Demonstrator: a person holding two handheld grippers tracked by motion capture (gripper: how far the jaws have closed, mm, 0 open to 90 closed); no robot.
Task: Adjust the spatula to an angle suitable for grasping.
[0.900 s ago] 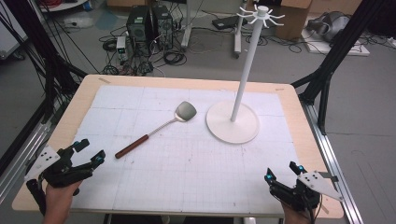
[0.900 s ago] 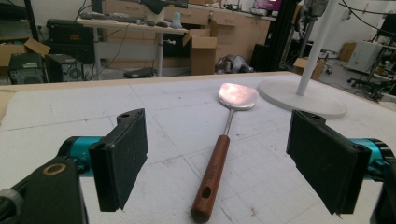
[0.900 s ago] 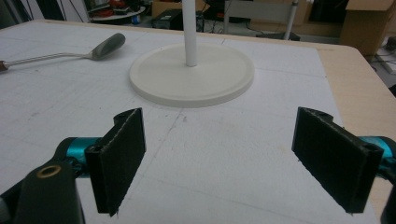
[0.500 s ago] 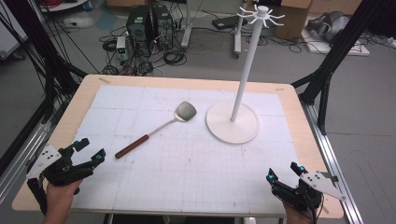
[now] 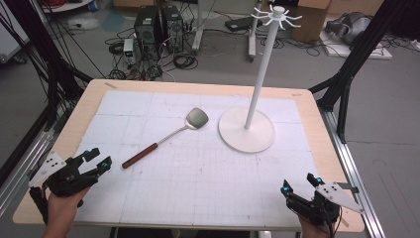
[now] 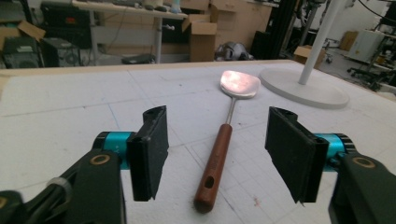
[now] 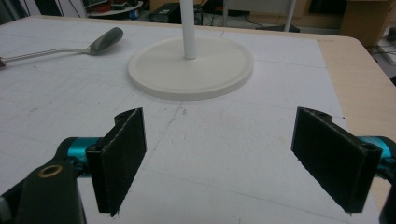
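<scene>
Left tongs (image 5: pixel 97 160) sit at the near-left corner of the surface (image 5: pixel 198 203), held in a hand (image 5: pixel 62 210), jaws spread wide with nothing between them. Looking along them in the left gripper view, those tongs (image 6: pixel 212 156) point straight at the spatula (image 6: pixel 224 142), whose brown wooden handle end lies just ahead of the gap, not touching either jaw. From above, the spatula (image 5: pixel 166 137) lies flat and diagonal on the white mat, handle toward the near left, metal blade toward the far right, close beside the round base of the white stand (image 5: pixel 252 99) but not on it. That stand rises upright with little hooks at its top. Over at the near-right corner the right tongs (image 5: pixel 300 185) are wide open too, empty, aimed at the stand's base (image 7: pixel 191 65) well ahead.
</scene>
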